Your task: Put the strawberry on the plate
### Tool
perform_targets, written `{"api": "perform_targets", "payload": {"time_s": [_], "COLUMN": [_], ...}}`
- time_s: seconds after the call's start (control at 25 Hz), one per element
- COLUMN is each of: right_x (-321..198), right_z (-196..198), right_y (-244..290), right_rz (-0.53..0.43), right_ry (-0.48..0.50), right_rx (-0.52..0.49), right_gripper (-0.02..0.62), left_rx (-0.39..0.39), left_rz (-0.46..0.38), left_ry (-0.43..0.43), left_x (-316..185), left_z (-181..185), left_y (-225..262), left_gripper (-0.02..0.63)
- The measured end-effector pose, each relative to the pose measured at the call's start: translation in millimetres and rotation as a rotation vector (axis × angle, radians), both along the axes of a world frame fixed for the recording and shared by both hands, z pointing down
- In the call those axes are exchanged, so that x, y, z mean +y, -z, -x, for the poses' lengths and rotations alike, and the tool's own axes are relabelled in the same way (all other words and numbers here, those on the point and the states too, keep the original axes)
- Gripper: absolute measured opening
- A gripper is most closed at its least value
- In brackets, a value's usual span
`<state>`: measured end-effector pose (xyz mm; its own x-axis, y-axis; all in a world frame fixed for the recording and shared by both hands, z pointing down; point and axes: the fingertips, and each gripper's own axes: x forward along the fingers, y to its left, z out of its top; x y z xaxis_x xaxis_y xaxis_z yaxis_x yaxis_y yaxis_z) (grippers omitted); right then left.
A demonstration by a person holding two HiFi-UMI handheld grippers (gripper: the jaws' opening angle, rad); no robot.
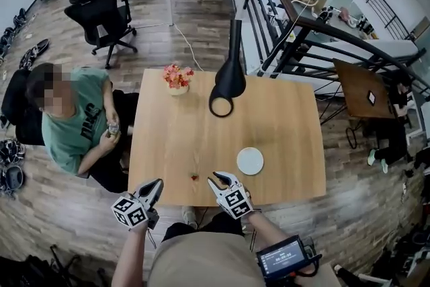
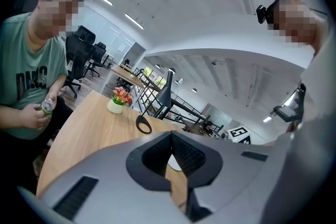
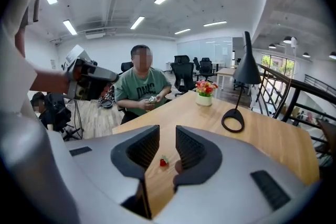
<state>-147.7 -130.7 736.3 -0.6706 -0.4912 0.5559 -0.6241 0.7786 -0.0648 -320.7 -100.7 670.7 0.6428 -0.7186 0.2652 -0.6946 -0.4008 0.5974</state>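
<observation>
Red strawberry (image 1: 194,177) sits on the wooden counter (image 1: 282,124) near the front edge, on its own, nothing touching it. In head view we see the right tool (image 1: 222,178) just beside it on the strawberry's right, tilted down, tips turned toward it but clear of it. In right gripper view the right tool (image 3: 167,132) has its jaws part-way apart and grips nothing. The strawberry (image 3: 164,162) shows through the gap btw them, lying on the counter (image 3: 262,139) w/ no pad on it.

White plate (image 1: 250,160) lies flat on the counter, right of the right tool and a bit further in. It's apart from the strawberry, w/ the tool tips roughly btw the two. Strawberry not yet on the plate.

Left tool (image 1: 153,188) is at the counter's front edge, left of the strawberry and apart from it. In left gripper view the left tool (image 2: 170,136) has its tips together w/ nothing held. A bit of the plate (image 2: 173,163) shows through the slot below the tips.

Further back we note a black lamp (image 1: 228,80) and a flower pot (image 1: 177,79). A person in a green tee (image 1: 74,121) sits at the counter's left side.
</observation>
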Motion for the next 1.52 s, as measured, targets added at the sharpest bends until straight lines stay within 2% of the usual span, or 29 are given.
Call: {"api": "perform_targets", "payload": {"time_s": [0.16, 0.36, 0.52, 0.76, 1.12, 1.44, 1.52], "right_x": [1.3, 5.1, 11.6, 13.2, 17.4, 15.1, 14.2], "right_z": [16.8, 29.3, 44.7, 62.0, 73.2, 79.3, 79.6], "right_y": [-49.1, -113.6, -155.4, -207.7, -251.4, -249.6, -248.1], "right_rz": [0.076, 0.146, 0.191, 0.193, 0.173, 0.158, 0.159], "right_ry": [0.064, 0.137, 0.201, 0.268, 0.357, 0.343, 0.332], "right_rx": [0.055, 0.161, 0.234, 0.327, 0.441, 0.427, 0.416], "right_gripper": [0.100, 0.100, 0.100, 0.100, 0.100, 0.098, 0.077], "left_rx": [-0.022, -0.006, -0.030, -0.066, -0.075, -0.077, -0.074], "left_rz": [0.019, 0.060, 0.048, 0.044, 0.034, 0.047, 0.050], "left_ry": [0.002, 0.011, 0.020, 0.046, 0.109, 0.147, 0.147], "left_x": [11.8, 18.9, 25.0, 34.5, 44.6, 53.4, 55.1], "left_z": [3.9, 8.5, 15.7, 23.5, 36.2, 49.3, 49.7], "left_y": [-1.0, 3.6, 12.3, 14.0, 18.9, 12.1, 10.4], "left_gripper": [0.003, 0.003, 0.003, 0.003, 0.003, 0.003, 0.003]}}
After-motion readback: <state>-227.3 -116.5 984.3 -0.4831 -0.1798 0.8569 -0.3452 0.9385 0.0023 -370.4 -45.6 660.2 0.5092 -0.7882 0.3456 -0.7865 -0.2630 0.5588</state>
